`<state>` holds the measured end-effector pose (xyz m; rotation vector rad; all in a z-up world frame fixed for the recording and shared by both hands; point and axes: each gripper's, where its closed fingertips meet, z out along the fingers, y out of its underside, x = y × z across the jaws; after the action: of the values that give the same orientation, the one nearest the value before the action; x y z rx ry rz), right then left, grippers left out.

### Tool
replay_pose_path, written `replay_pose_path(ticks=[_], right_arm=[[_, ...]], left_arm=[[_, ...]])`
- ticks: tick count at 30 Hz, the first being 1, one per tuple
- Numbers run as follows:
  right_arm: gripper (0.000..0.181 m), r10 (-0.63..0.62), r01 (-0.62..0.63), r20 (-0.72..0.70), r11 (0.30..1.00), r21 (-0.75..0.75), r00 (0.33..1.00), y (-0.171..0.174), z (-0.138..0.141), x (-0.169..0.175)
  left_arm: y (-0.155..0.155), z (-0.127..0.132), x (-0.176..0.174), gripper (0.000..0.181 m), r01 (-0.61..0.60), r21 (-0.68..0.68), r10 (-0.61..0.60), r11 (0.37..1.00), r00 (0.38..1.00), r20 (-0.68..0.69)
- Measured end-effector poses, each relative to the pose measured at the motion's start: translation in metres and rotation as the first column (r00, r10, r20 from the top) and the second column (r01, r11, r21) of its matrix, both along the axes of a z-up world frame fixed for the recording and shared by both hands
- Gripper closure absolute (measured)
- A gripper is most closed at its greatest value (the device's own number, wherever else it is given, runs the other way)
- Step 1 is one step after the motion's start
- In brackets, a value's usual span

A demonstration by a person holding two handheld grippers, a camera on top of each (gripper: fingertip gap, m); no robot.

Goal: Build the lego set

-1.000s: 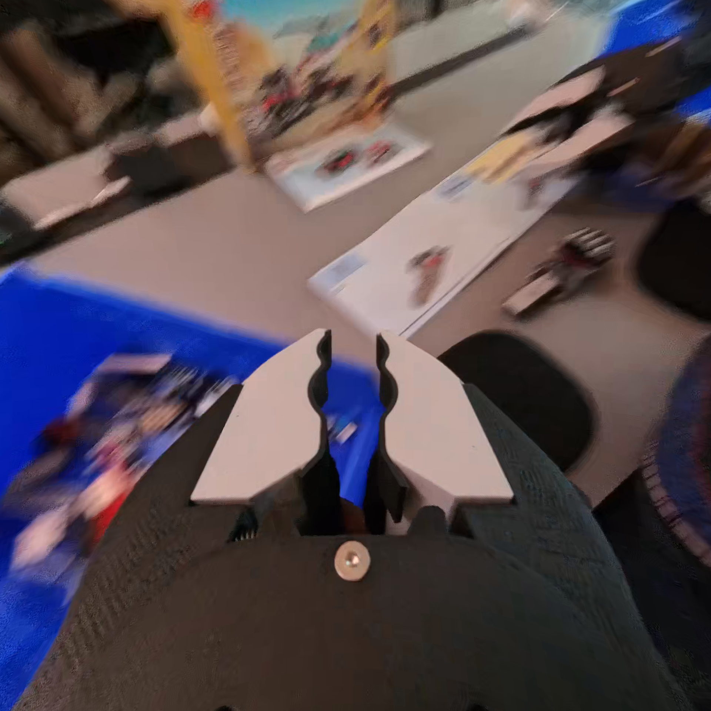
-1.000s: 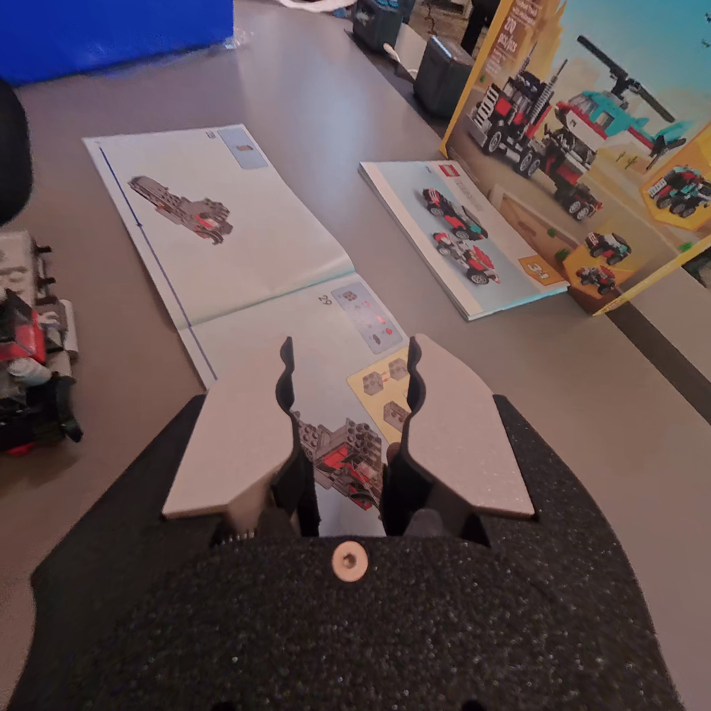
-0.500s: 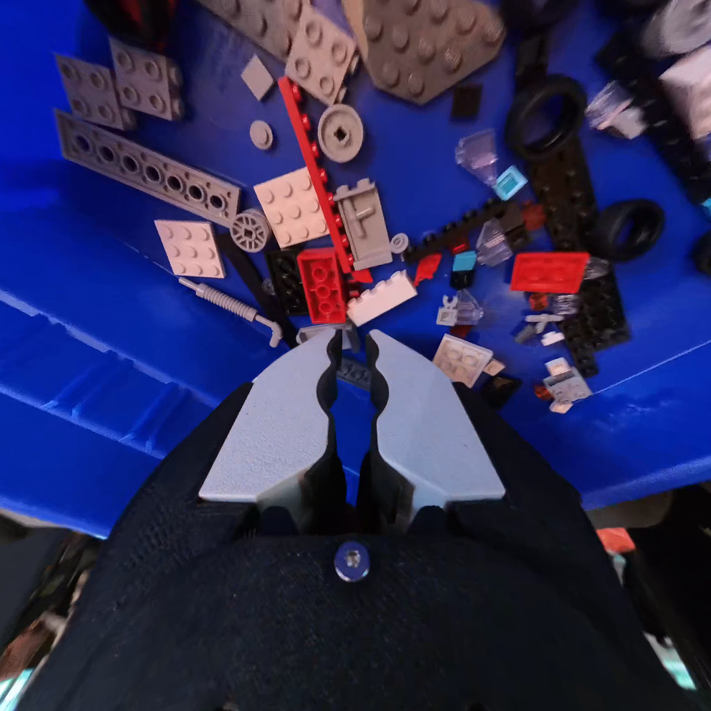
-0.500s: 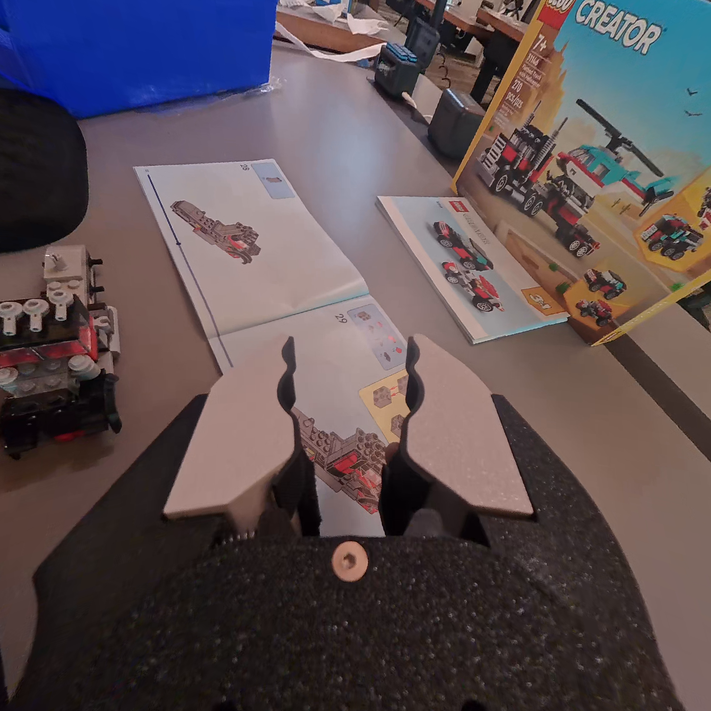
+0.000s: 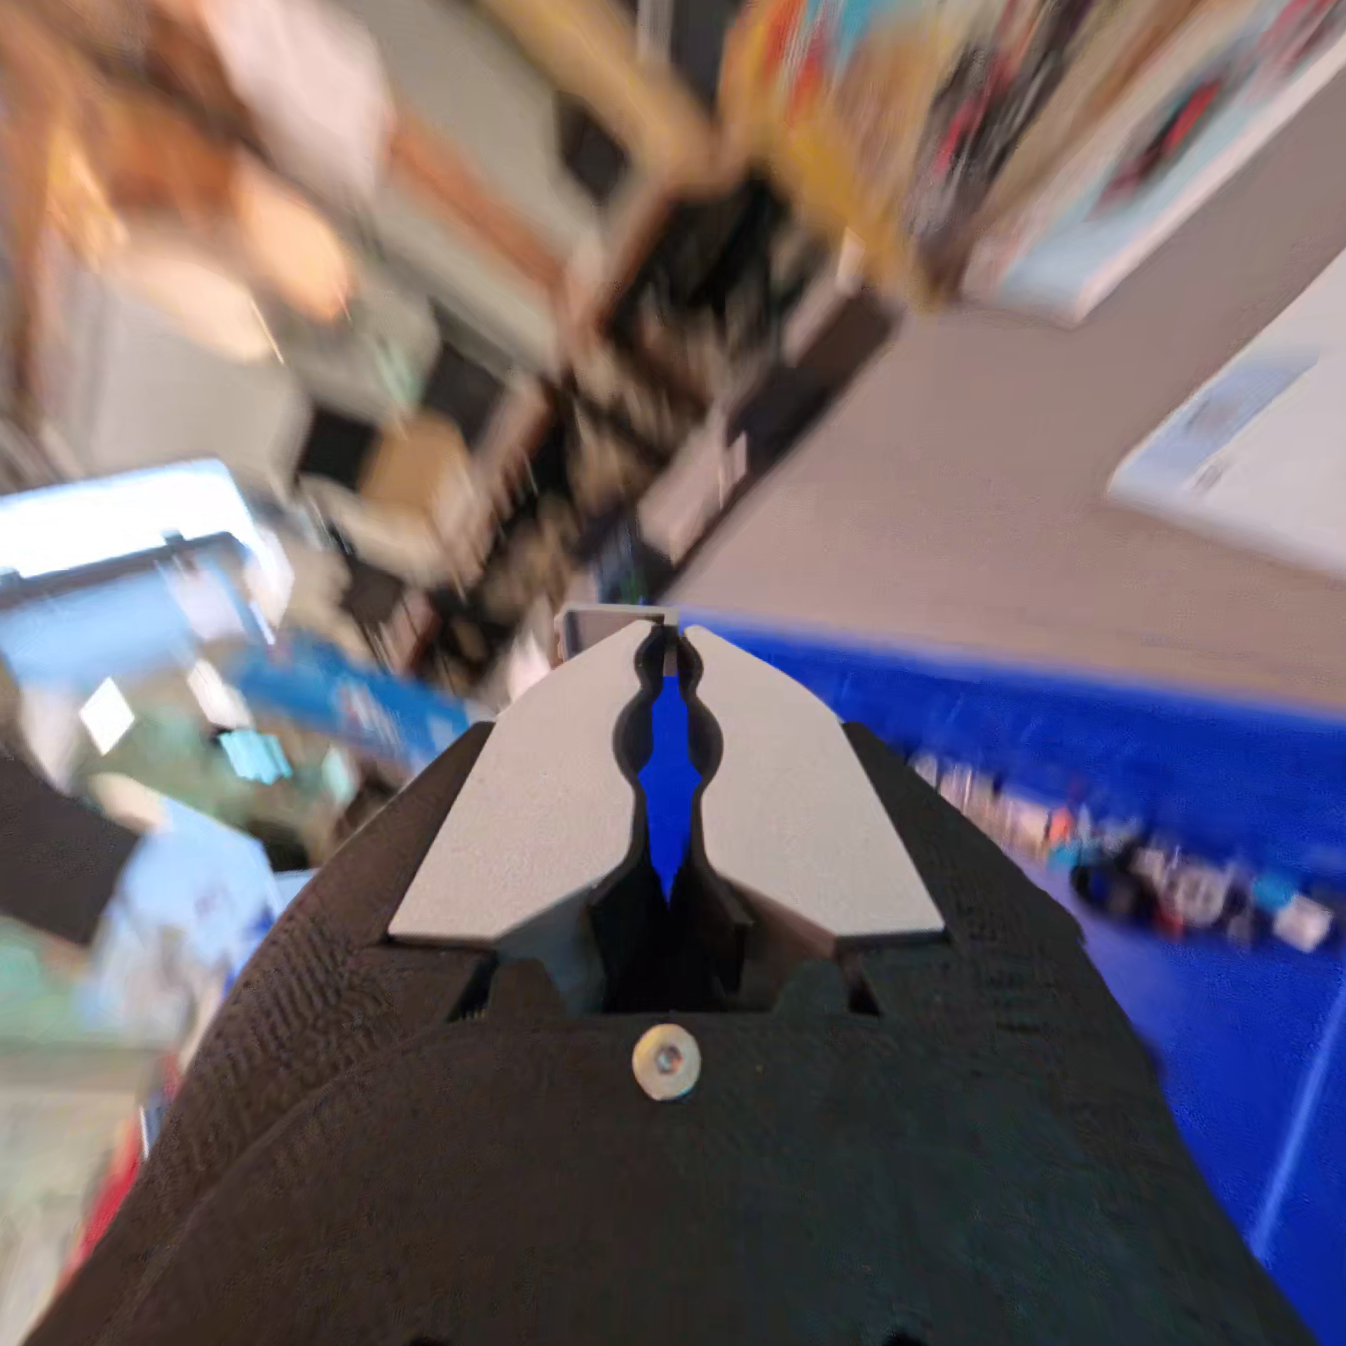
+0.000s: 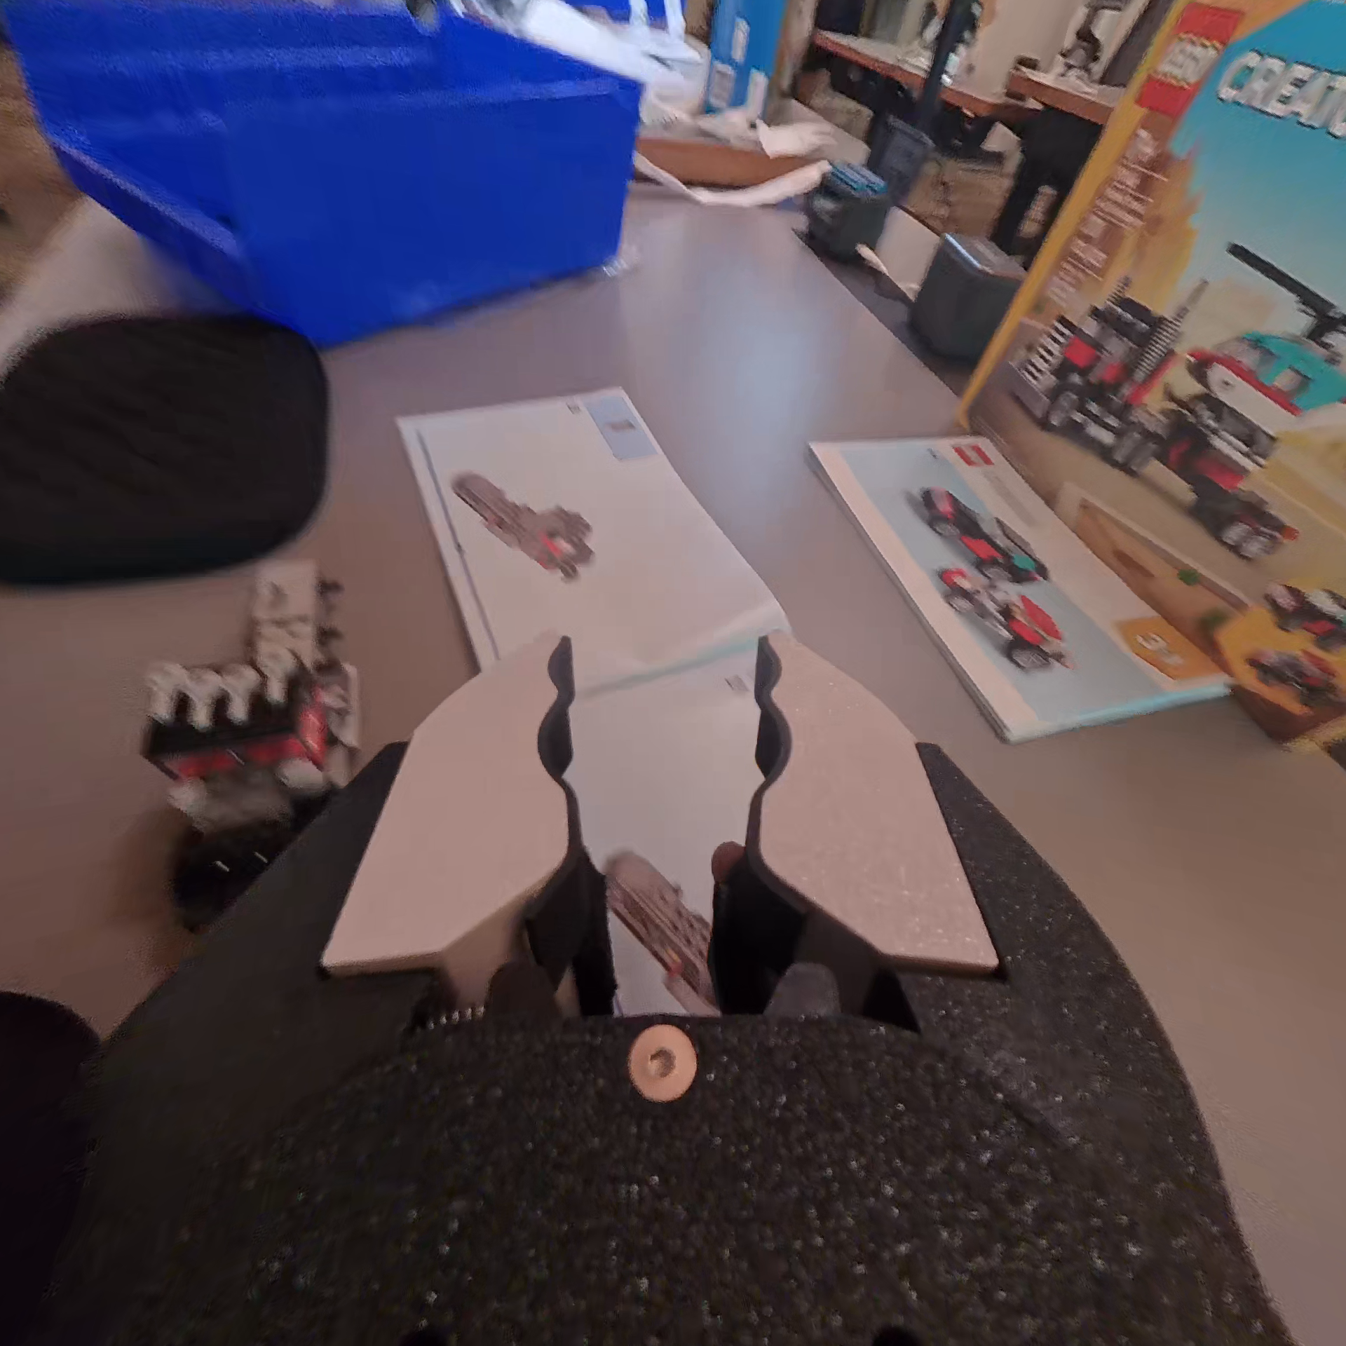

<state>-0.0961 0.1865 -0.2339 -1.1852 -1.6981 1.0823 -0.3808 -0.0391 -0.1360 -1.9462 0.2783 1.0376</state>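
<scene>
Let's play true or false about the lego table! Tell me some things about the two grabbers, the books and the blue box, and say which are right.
1. The left gripper pinches a small pale flat piece at its tips. True.
2. The right gripper is shut tight. False: its fingers stand apart with nothing between them.
3. An open instruction booklet lies on the grey table ahead of the right gripper. True.
4. The half-built lego truck sits inside the blue bin. False: it stands on the table, left of the booklet.
5. The set's picture box stands upright at the right, behind a closed second booklet. True.
</scene>
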Motion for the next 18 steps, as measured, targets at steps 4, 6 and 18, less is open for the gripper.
replay_pose_path(ticks=[4, 6, 18], right_arm=[[0.137, 0.170, -0.191, -0.112, 0.958, -0.216, 0.979, -0.047, 0.043, -0.019], [0.136, 0.278, -0.328, -0.193, 0.889, -0.319, 0.941, -0.077, 0.069, -0.025], [0.143, 0.602, -0.615, -0.240, 0.553, -0.562, 0.761, -0.149, 0.114, -0.041]], left_arm=[[0.051, 0.018, 0.116, 0.178, 0.437, 0.146, -0.347, 0.888, 0.843, -0.411], [0.070, 0.010, 0.156, 0.178, 0.559, 0.149, -0.447, 0.816, 0.772, -0.452], [0.083, -0.010, 0.254, 0.179, 0.845, -0.004, -0.756, 0.535, 0.477, -0.448]])
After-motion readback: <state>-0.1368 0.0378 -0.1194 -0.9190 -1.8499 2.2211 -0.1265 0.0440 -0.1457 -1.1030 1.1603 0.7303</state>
